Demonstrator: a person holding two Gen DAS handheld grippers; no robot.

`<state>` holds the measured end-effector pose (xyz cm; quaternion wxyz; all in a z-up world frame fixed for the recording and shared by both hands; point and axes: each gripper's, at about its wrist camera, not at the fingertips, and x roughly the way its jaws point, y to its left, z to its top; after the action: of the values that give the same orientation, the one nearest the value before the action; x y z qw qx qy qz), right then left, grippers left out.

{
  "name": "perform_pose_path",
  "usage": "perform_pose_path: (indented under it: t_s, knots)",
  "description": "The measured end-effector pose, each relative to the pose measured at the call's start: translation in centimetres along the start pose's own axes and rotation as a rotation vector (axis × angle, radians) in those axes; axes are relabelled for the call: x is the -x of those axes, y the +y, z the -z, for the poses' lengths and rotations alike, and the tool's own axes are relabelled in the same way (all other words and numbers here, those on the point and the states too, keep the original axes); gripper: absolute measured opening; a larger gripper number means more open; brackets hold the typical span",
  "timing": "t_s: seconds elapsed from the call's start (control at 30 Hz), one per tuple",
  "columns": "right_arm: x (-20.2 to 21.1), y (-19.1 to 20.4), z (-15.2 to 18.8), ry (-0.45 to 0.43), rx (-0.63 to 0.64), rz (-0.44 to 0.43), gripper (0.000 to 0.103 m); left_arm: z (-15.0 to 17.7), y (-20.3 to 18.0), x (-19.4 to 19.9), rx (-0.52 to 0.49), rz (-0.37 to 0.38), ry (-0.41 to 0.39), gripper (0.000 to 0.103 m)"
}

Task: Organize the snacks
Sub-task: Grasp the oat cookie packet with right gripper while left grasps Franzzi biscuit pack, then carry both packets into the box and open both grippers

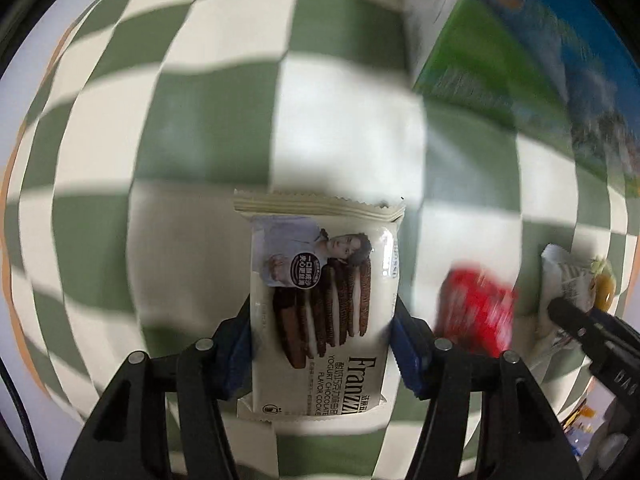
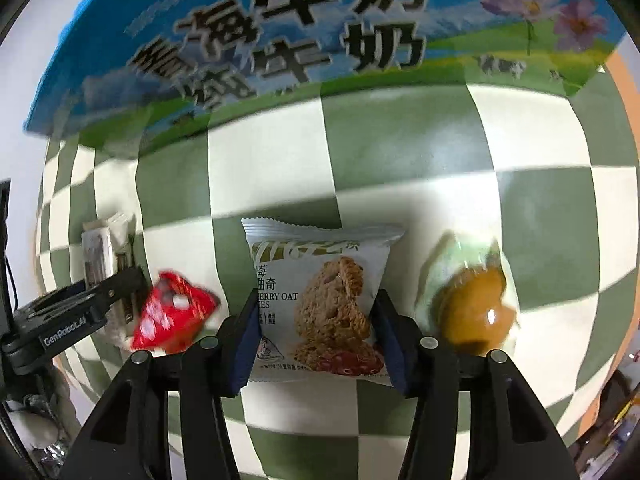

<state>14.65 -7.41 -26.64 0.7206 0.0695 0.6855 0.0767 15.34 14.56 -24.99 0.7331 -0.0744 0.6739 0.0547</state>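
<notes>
My left gripper (image 1: 322,320) points down over the green-and-white checked cloth (image 1: 224,120). Its blue pads press both long sides of a cream Franzzi chocolate cookie packet (image 1: 320,280). In the right wrist view my right gripper (image 2: 318,308) is shut on a white oat cookie packet (image 2: 320,264), with a pad against each side. Both packets look sharp while the cloth behind them is blurred. The left gripper's arm (image 2: 80,304) and its cream packet (image 2: 98,252) show at the left edge of the right wrist view.
A red snack packet (image 2: 172,312) lies on the cloth between the two grippers. A round golden pastry in a clear wrapper (image 2: 472,308) lies right of the oat packet. A large blue-and-green milk carton box (image 2: 280,40) stands along the far side.
</notes>
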Motion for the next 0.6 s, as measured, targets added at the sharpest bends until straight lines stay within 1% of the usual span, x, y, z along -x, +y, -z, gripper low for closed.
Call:
perform_pose_path:
  t_s: [0.1, 0.13, 0.27, 0.37, 0.43, 0.53, 0.6]
  knots:
    - [0.0, -0.1, 1.8, 0.033, 0.028, -0.001, 0.055, 2.7, 0.4, -0.1, 0.02, -0.014, 0.022, 0.058]
    - [0.0, -0.3, 2.6, 0.045, 0.035, -0.003, 0.055, 3.9, 0.4, -0.3, 0.026, -0.008, 0.037, 0.058]
    - [-0.2, -0.4, 5.6, 0.096, 0.065, 0.005, 0.056, 5.7, 0.2, -1.2, 0.04, -0.002, 0.064, 0.058]
    - [-0.4, -0.2, 6.8, 0.107, 0.069, 0.008, 0.056, 5.7, 0.3, -2.0, 0.04, -0.009, 0.071, 0.058]
    - [-0.8, -0.1, 6.8, 0.115, 0.065, 0.009, 0.057, 5.3, 0.8, -2.5, 0.036, -0.012, 0.075, 0.058]
    - [-1.3, 0.1, 6.2, 0.126, 0.052, 0.005, 0.062, 4.9, 0.9, -2.9, 0.035, -0.013, 0.082, 0.058]
    - [-1.5, -0.1, 5.8, 0.13, 0.053, 0.005, 0.066, 4.4, 1.6, -3.4, 0.036, -0.018, 0.088, 0.058]
